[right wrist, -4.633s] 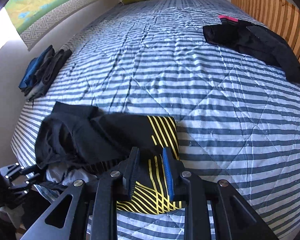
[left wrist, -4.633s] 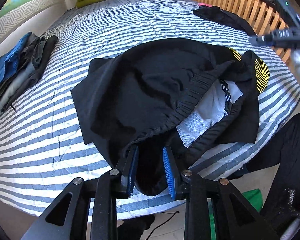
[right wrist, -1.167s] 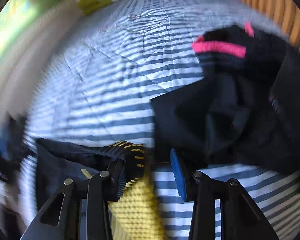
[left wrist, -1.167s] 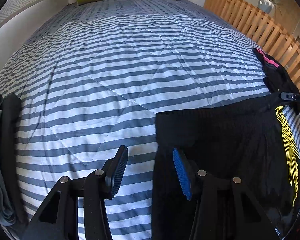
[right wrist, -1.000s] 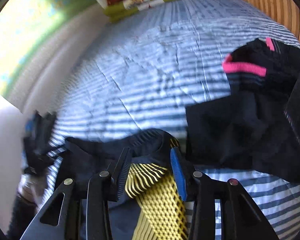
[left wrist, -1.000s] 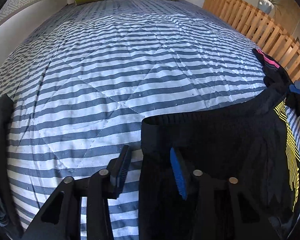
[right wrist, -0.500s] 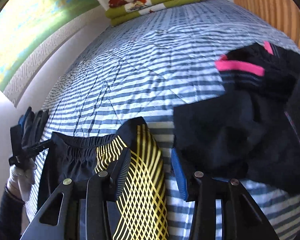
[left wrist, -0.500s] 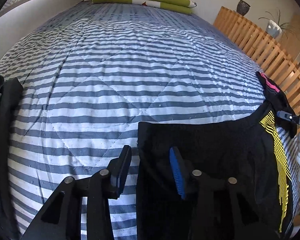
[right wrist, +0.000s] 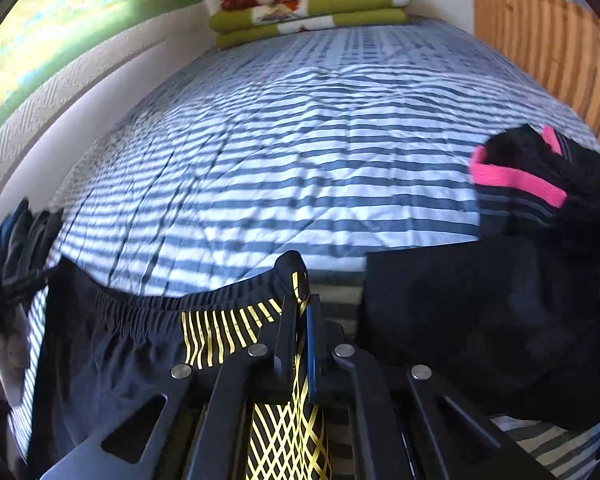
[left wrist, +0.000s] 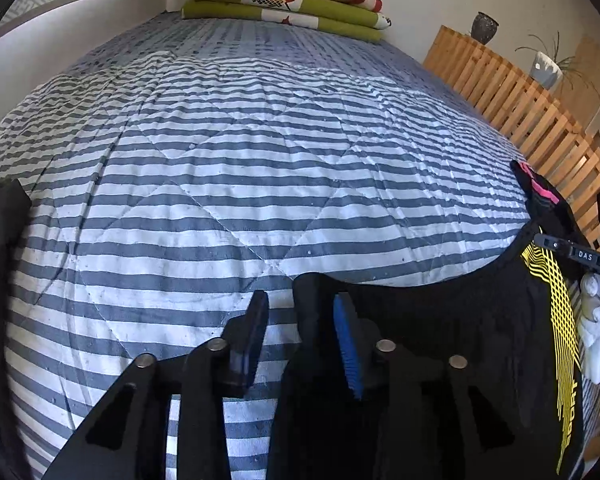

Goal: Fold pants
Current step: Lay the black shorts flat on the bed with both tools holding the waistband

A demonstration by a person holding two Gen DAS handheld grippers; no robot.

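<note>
Black pants with a yellow line pattern lie spread at the near edge of the striped bed. My left gripper is open, and the pants' left waistband corner sits between its blue pads without being pinched. My right gripper is shut on the other waistband corner, where the yellow stripes run. The gathered waistband stretches left from there toward the left gripper. At the right edge of the left wrist view, the right gripper shows with a white-gloved hand.
A second black garment with a pink band lies just right of the pants. Dark folded clothes sit at the bed's left edge. Folded green and red blankets lie at the far end. A wooden slatted rail runs along the right side.
My right gripper has shut on the yellow-striped waistband corner; half a second ago it stood open. The left gripper stays open around the other corner. The waistband now stretches between them.
</note>
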